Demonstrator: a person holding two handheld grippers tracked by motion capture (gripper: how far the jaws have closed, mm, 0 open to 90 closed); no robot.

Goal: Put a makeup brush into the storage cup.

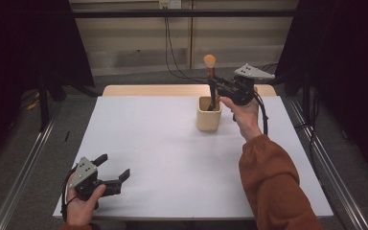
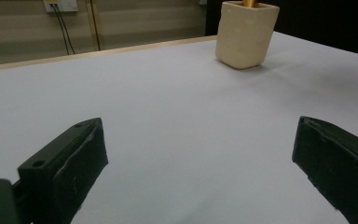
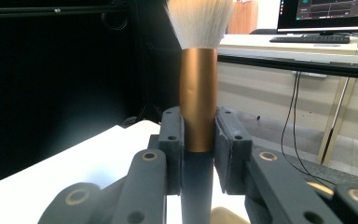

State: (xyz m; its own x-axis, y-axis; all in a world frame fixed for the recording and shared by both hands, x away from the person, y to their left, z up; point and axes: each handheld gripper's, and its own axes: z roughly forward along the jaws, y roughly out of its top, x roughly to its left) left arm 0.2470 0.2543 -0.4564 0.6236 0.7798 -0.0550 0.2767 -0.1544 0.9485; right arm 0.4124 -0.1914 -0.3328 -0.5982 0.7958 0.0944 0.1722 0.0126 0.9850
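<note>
The right gripper (image 1: 214,85) is clamped on a makeup brush (image 1: 210,72), its 2 jaws pressing the copper-coloured ferrule from either side. In the right gripper view the brush (image 3: 198,102) stands upright between the pads, pale bristles fanning out at the top and a dark handle running down below the grip. In the high view the brush's lower end reaches into the cream-coloured holder (image 1: 208,117), which stands on the far right part of the white table (image 1: 163,153); whether the handle tip touches the holder's floor or hangs clear is hard to tell from this angle. The right hand (image 1: 244,112) sits just right of the holder, an orange sleeve (image 1: 273,187) trailing back toward the near edge.

The left gripper (image 1: 112,167) rests near the table's near left corner, held by the left hand (image 1: 81,201). Its jaws stand wide apart with nothing between them. In the left gripper view the holder (image 2: 246,35) stands well beyond those jaws.
</note>
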